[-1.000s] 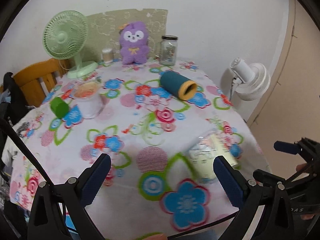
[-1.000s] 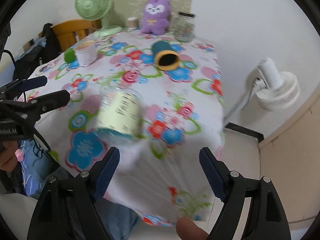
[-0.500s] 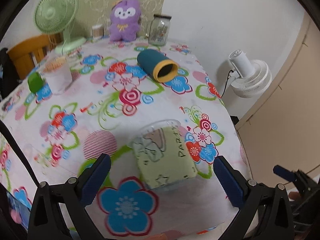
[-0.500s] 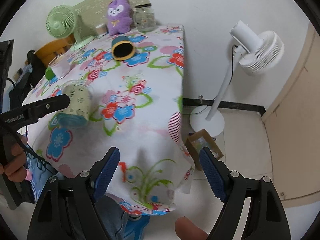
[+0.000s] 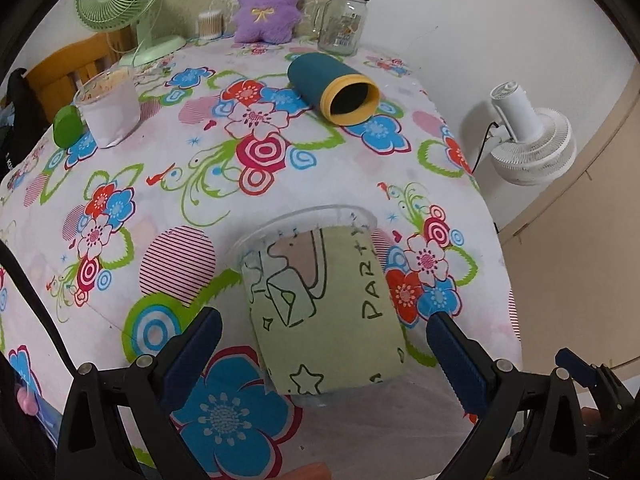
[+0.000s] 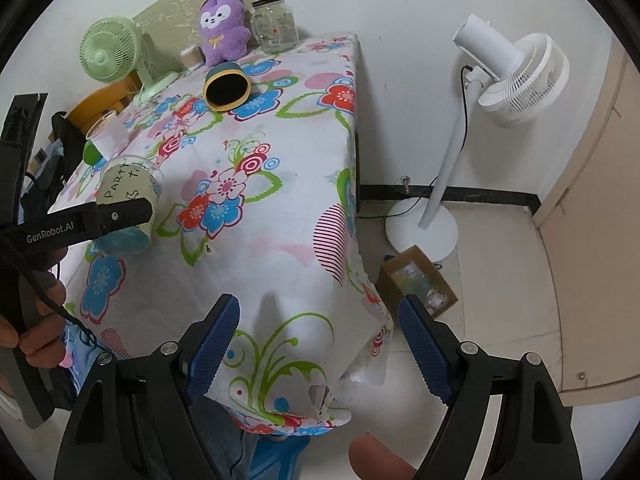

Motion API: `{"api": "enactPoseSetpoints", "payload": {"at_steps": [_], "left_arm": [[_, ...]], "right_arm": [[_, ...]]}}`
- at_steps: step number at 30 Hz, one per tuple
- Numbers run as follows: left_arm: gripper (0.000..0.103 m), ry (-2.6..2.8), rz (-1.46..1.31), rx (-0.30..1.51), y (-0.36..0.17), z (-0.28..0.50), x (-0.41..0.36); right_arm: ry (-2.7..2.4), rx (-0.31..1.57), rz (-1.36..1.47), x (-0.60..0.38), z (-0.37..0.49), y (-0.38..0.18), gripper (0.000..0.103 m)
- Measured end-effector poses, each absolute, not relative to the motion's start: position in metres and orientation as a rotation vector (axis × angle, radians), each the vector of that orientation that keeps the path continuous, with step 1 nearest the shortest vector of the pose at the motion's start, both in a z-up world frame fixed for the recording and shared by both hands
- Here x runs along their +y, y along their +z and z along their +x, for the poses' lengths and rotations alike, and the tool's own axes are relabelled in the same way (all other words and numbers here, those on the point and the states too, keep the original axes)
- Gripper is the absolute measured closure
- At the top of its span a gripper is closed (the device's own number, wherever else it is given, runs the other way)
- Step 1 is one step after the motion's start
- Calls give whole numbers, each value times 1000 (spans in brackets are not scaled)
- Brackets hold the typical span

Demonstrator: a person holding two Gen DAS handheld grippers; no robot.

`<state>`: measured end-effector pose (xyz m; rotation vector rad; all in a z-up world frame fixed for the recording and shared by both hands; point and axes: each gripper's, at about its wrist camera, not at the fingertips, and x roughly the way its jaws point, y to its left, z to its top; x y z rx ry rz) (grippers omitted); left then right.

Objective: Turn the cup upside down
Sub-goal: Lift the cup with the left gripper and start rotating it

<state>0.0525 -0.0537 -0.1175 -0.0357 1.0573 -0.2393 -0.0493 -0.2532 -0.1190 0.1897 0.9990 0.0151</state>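
The clear cup (image 5: 320, 308), with its pale green "PARTY" sleeve, lies on its side near the front edge of the floral worktop (image 5: 280, 184), rim pointing away. The left gripper (image 5: 320, 344) has its fingers (image 5: 192, 352) spread wide either side of the cup, not touching it. The right gripper (image 6: 320, 344), fingers (image 6: 424, 348) equally wide apart, holds nothing beyond the worktop corner.

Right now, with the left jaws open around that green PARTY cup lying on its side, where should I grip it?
Grip the green cup across its mid-body. It lies on the tablecloth with its rim pointing away and its base toward the left gripper, whose jaws already straddle it. Come straight in from the base end and close on the two curved sides, probably gently, since the clear plastic looks thin.
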Motion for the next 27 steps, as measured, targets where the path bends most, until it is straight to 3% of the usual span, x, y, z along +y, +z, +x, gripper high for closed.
{"api": "enactPoseSetpoints", "payload": {"at_steps": [20, 27], "left_arm": [[1, -245, -16, 1083, -125, 56, -56], [10, -238, 9, 1082, -127, 57, -55]], "right_arm": [[22, 1006, 195, -251, -43, -122, 19], [24, 1011, 196, -249, -41, -124, 19]]}}
